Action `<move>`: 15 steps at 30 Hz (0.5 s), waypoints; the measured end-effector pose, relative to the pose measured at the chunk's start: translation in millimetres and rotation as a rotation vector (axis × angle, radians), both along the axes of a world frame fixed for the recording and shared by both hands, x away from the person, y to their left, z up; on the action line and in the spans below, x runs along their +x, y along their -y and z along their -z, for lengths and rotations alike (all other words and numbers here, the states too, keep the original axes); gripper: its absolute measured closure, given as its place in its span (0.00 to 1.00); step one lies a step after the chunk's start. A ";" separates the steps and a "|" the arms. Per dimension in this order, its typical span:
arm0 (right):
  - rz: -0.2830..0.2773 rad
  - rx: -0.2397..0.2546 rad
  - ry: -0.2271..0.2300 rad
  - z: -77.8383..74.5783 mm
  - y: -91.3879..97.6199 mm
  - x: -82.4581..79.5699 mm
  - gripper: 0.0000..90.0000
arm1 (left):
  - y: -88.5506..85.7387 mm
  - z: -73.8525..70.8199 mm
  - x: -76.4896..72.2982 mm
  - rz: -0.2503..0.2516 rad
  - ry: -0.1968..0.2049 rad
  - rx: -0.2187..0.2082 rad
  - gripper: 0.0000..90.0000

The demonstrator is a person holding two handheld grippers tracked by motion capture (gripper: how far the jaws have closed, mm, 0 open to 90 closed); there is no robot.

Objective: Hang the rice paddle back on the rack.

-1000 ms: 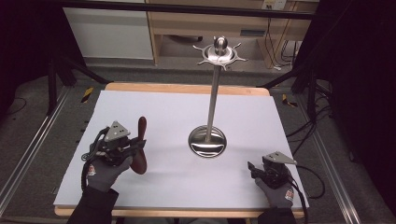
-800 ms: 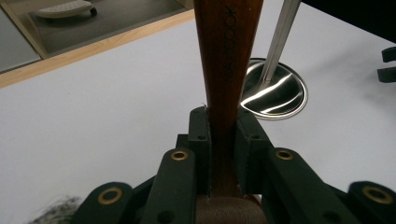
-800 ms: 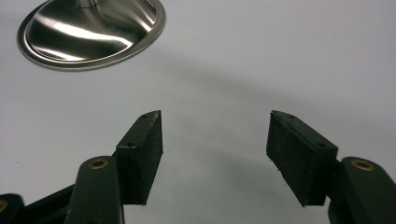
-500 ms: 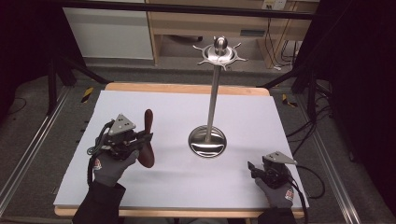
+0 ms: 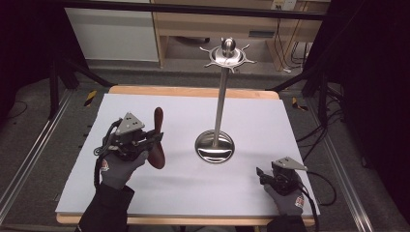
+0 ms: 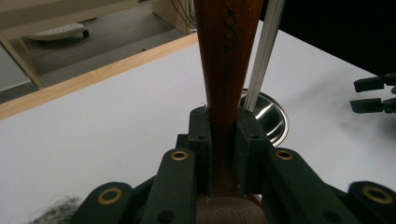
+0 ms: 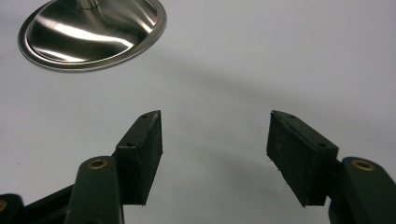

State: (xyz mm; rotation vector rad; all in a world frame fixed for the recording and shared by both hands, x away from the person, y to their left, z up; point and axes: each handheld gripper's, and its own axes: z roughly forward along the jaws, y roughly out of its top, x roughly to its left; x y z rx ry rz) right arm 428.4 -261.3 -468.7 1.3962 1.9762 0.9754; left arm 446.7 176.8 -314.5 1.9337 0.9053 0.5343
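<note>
Left gripper (image 5: 153,139) is clamped on a brown wooden utensil (image 5: 157,137), held near-upright above the white table (image 5: 145,193), left of the steel stand (image 5: 215,145). Right gripper (image 5: 261,175) rests right of the stand's base, jaws wide, nothing between. Lettering on the handle, partly legible: "…COOK".

Item one: dark lettering stamped lengthwise on the reddish-brown wooden utensil handle (image 6: 224,60); I read only "OOK" clearly, the rest too faint.
</note>
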 end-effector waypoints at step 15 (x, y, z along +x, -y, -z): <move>0.001 0.006 0.000 -0.1 -0.3 -0.2 0.40 | 10.9 -17.4 2.7 0.026 0.024 -0.017 0.87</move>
